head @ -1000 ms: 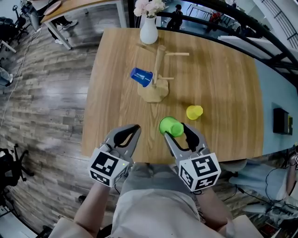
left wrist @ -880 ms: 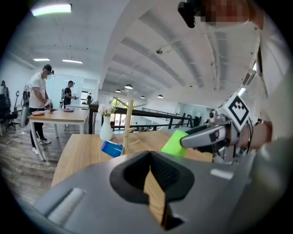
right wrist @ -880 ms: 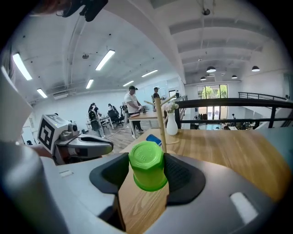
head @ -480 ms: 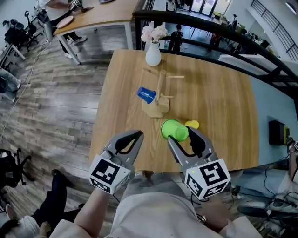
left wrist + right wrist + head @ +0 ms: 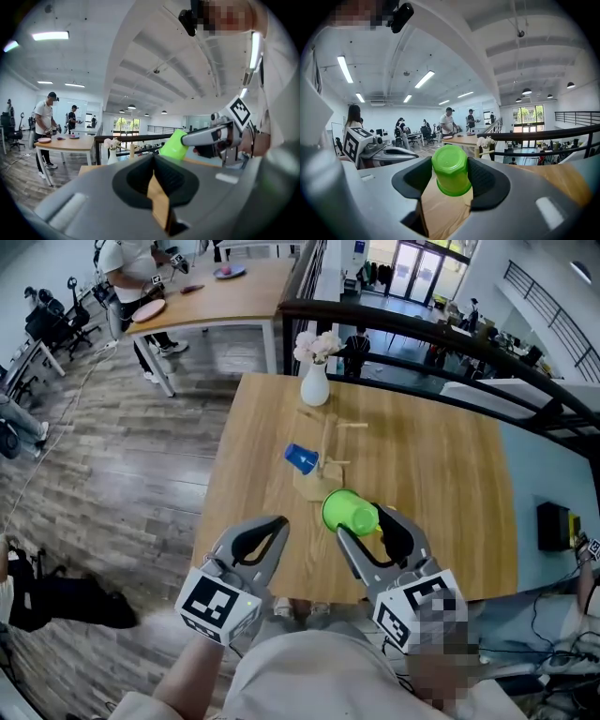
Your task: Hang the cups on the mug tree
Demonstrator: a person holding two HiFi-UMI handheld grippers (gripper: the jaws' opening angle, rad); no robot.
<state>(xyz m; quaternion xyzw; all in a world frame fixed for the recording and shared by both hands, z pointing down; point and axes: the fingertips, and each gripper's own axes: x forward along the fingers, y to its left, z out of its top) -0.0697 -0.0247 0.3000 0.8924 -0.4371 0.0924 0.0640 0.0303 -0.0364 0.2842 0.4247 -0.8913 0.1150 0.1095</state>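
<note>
While left gripper (image 5: 277, 522) jaws sit together, right gripper (image 5: 366, 521) jaws clamp a green cup (image 5: 348, 511), apparently sideways.

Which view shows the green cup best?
Right gripper view: the green cup sits dead centre, closed base visible, pinched in the right gripper. Head view shows it from above, partly covered by the jaws. Left gripper view catches only its side, off to the right.

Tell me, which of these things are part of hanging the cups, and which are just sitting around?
Part of the job:
- green cup, held in the right hand-held gripper
- blue cup
- mug tree

Just sitting around:
- vase of flowers
- far table with plates
</note>
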